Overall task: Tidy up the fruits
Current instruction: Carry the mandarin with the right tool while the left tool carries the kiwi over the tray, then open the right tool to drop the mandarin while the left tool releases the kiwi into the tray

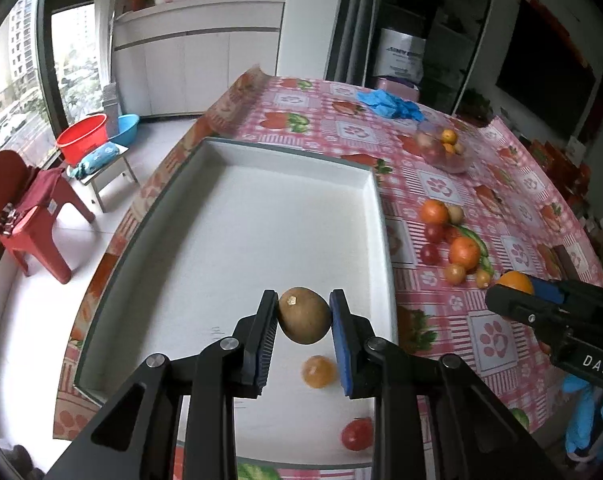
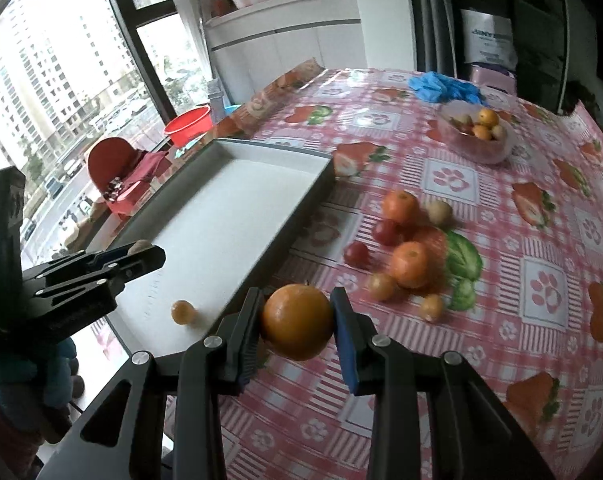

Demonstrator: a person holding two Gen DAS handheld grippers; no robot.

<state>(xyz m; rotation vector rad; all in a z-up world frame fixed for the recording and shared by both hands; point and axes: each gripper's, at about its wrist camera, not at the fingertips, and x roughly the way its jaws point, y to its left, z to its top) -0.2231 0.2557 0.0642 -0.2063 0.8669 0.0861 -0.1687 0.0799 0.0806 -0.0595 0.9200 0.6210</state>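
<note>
Grippers both loaded: left gripper (image 1: pixel 304 322) pinching a brown fruit (image 1: pixel 304 315) above the white tray (image 1: pixel 237 148); right gripper (image 2: pixel 295 326) pinching an orange (image 2: pixel 297 322) just outside the tray's right wall. Inside the tray, near end: small yellow fruit (image 1: pixel 318 371), red tomato (image 1: pixel 356 433). Right of the tray: loose fruit cluster (image 1: pixel 453 240). Beyond: clear bowl (image 2: pixel 477 132) with fruit.

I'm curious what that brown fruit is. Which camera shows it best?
The left wrist view: the brown fruit sits centred and sharp between the left gripper jaws, above the white tray. In the right wrist view only a sliver of it peeks out behind those jaws at the left edge.
</note>
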